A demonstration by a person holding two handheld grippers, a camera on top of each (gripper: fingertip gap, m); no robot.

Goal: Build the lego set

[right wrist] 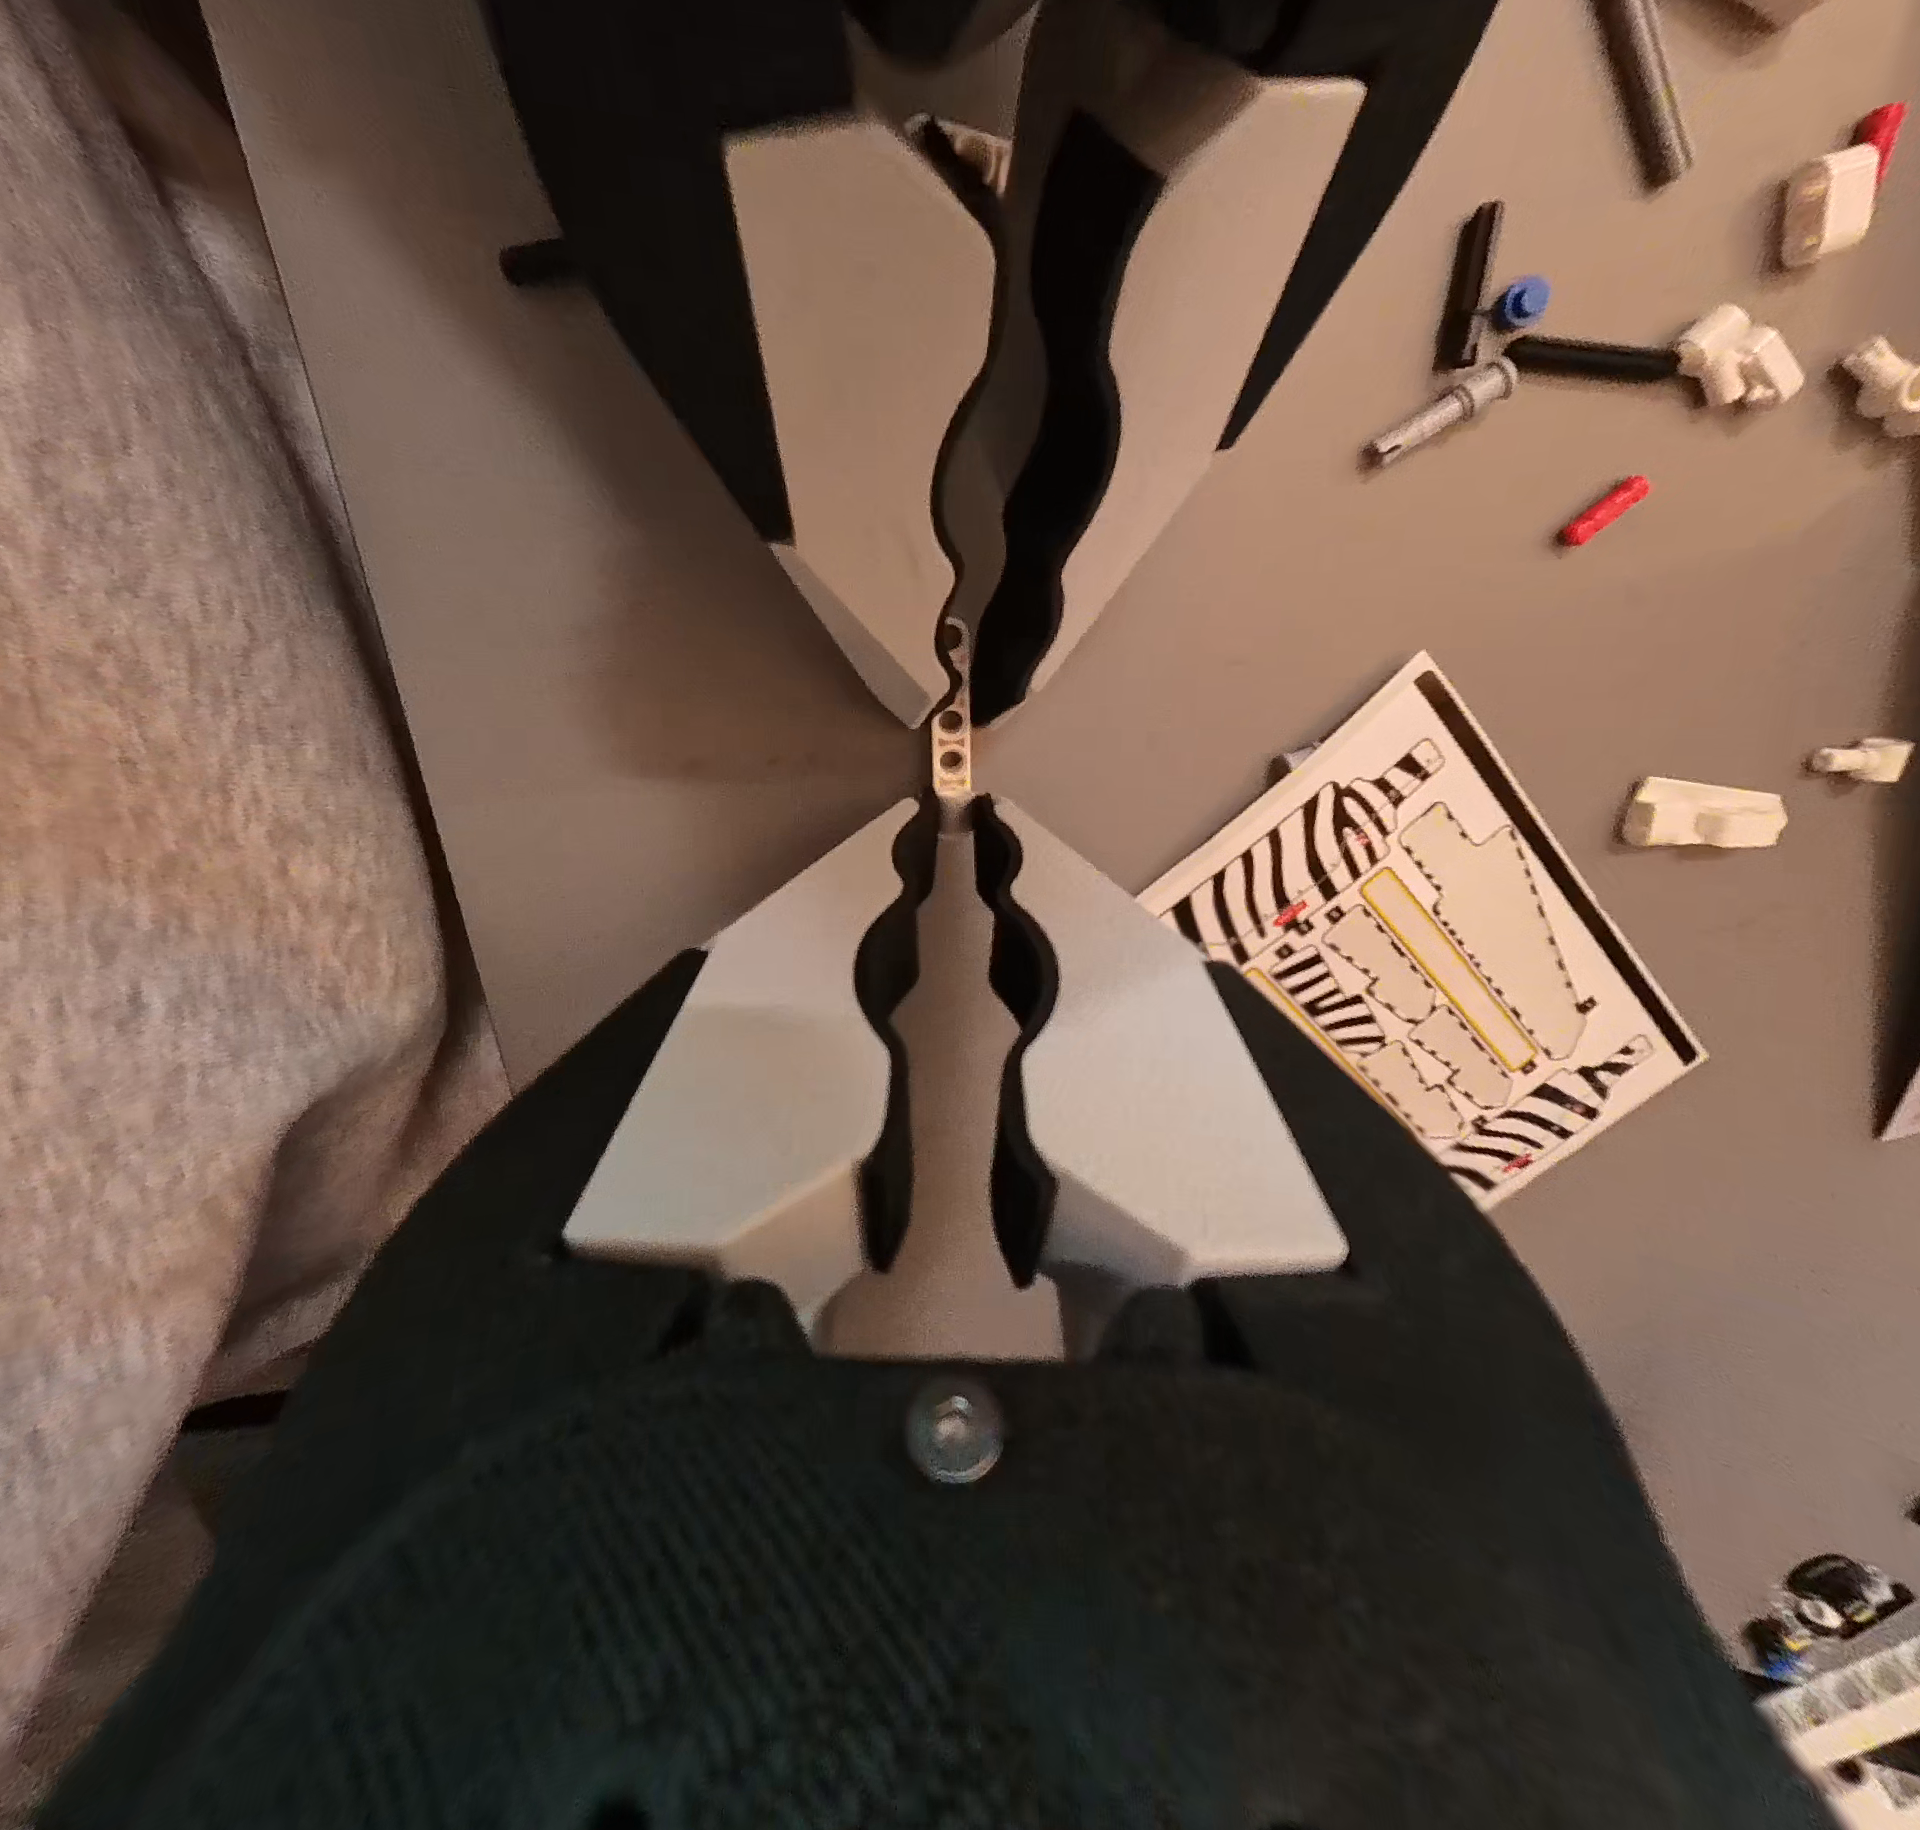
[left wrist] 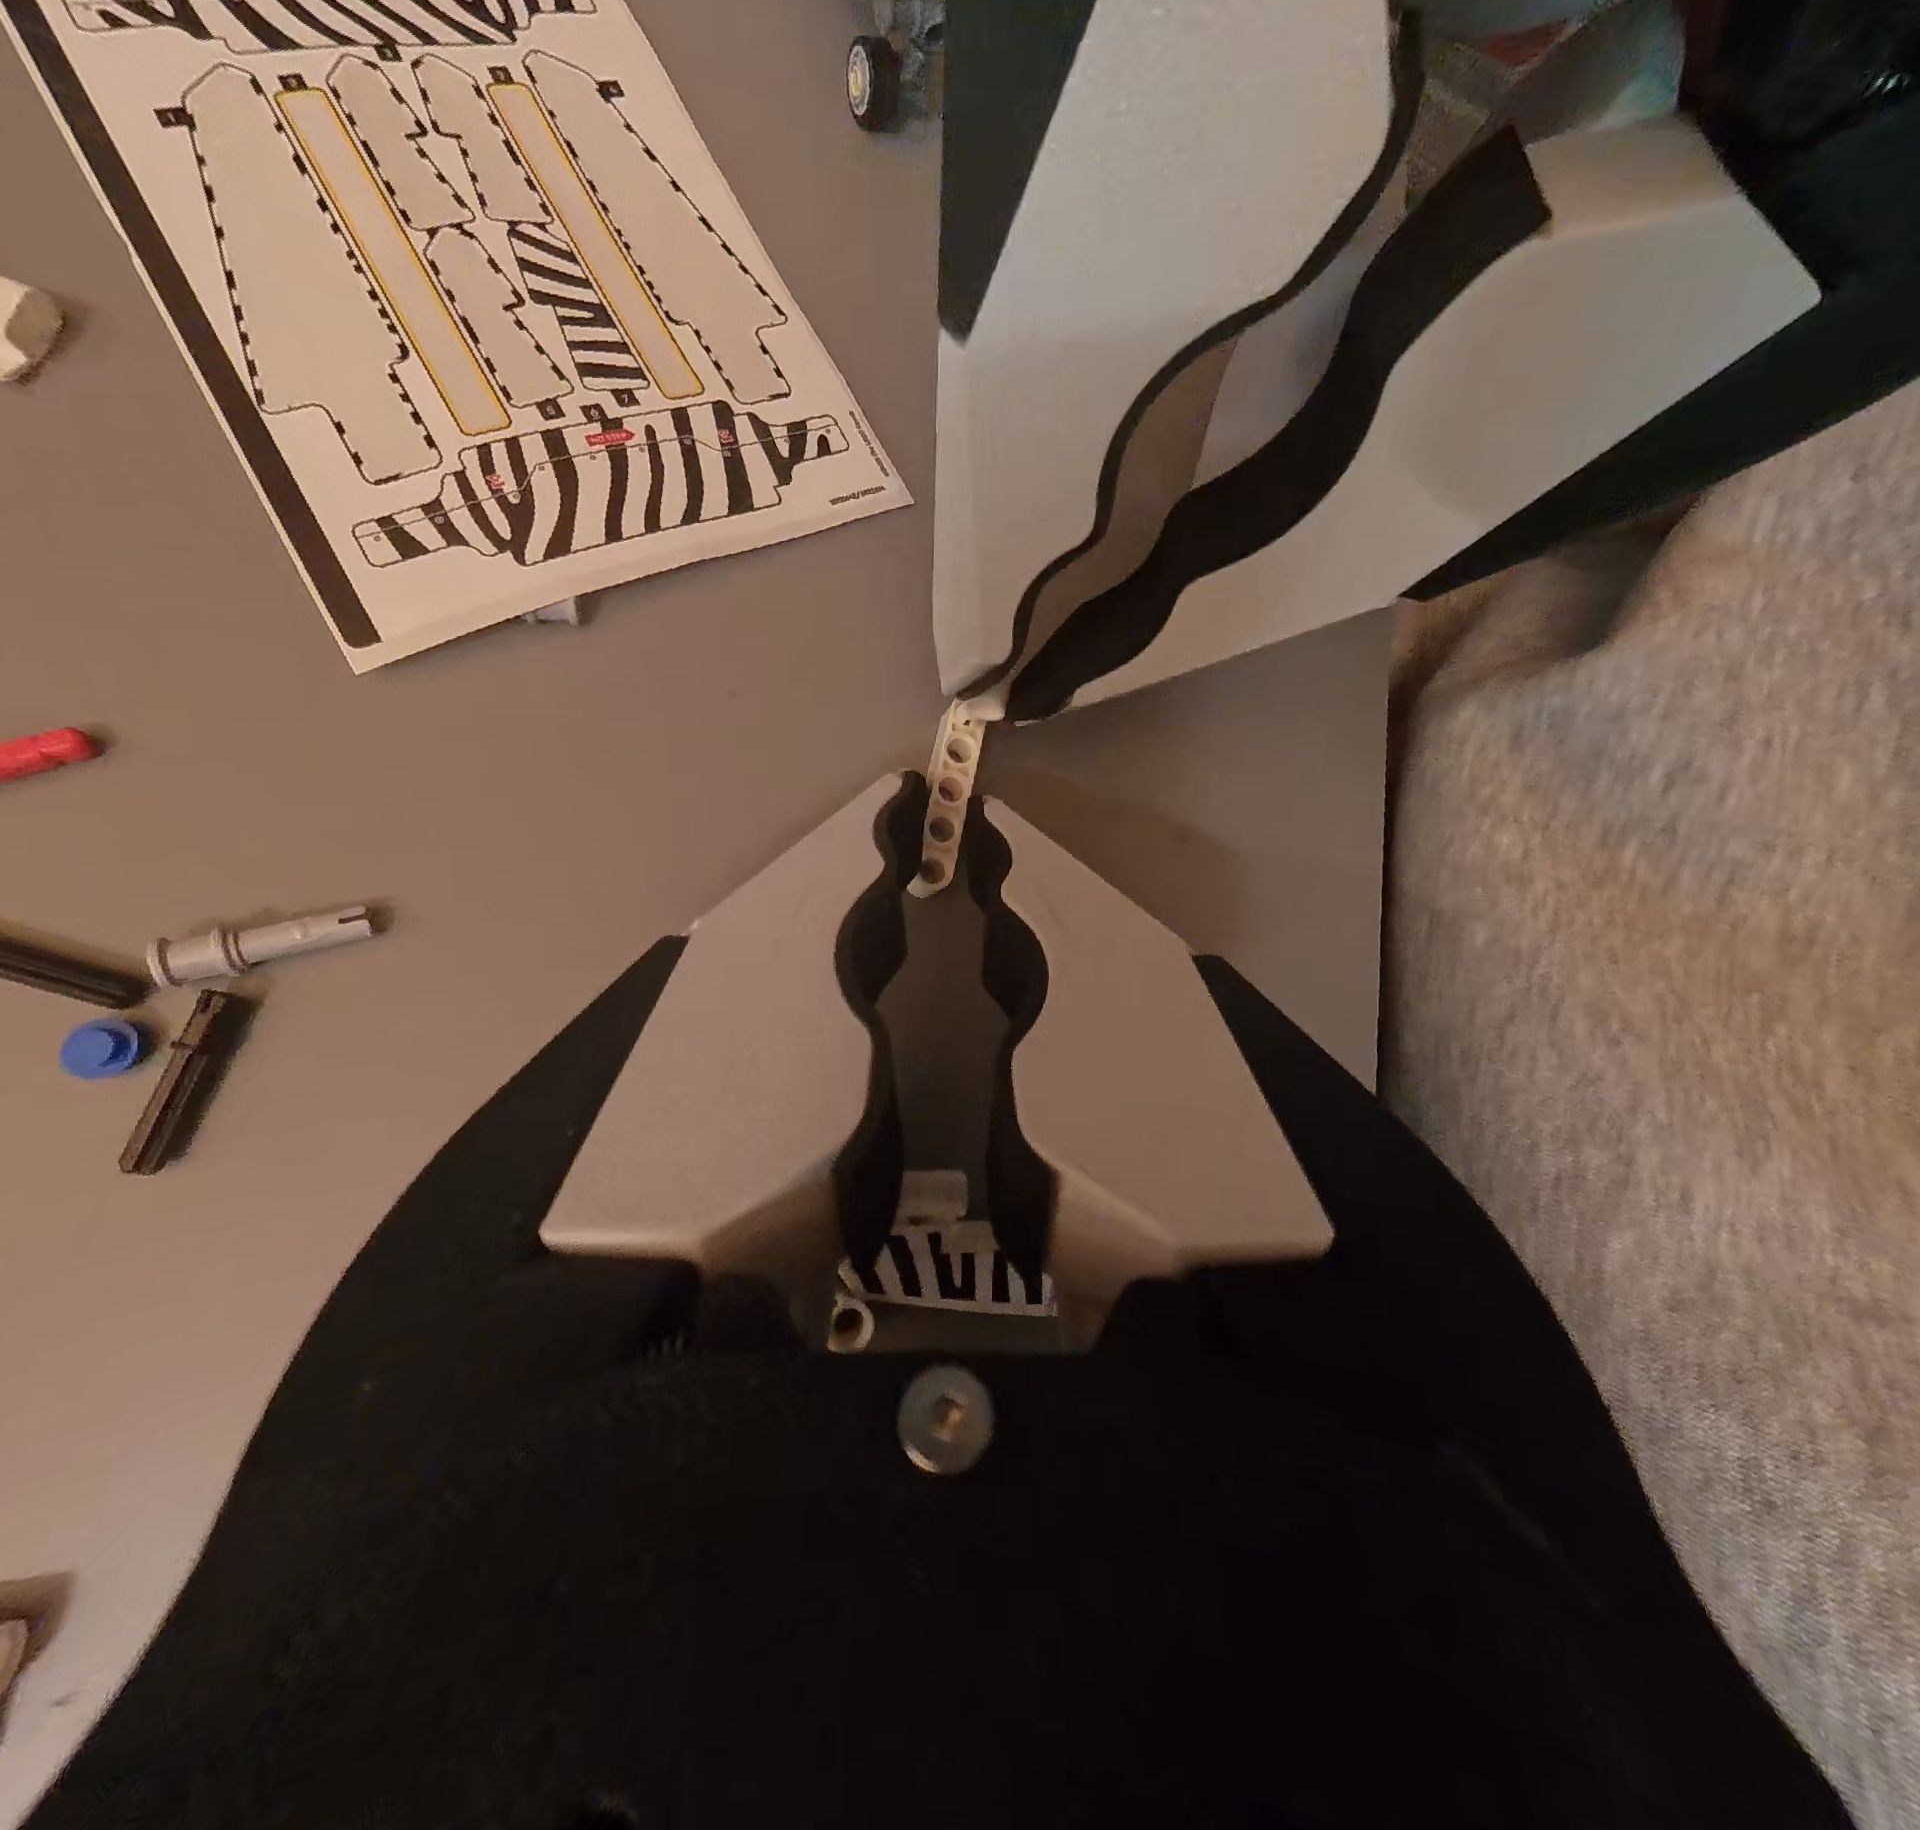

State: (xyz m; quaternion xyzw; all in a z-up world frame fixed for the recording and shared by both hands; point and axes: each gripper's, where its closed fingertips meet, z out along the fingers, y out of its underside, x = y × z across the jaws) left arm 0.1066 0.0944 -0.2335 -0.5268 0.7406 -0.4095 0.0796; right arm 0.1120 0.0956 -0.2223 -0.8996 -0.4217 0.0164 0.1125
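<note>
- A thin white Lego beam with holes (left wrist: 951, 806) is held in the air above the grey worktop (left wrist: 623, 793), near its edge
- The left gripper (left wrist: 940, 824) fingers clench one end; the right gripper (right wrist: 951, 812) fingers clench the other, likely a handover or a regrip
- The sticker sheet (left wrist: 436, 263) and loose pins (left wrist: 260, 939) lie flat to the side, within reach

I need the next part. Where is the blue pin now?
In the left wrist view, the blue pin lies on the grey table at the far left, between a grey axle pin and a black axle.
</note>
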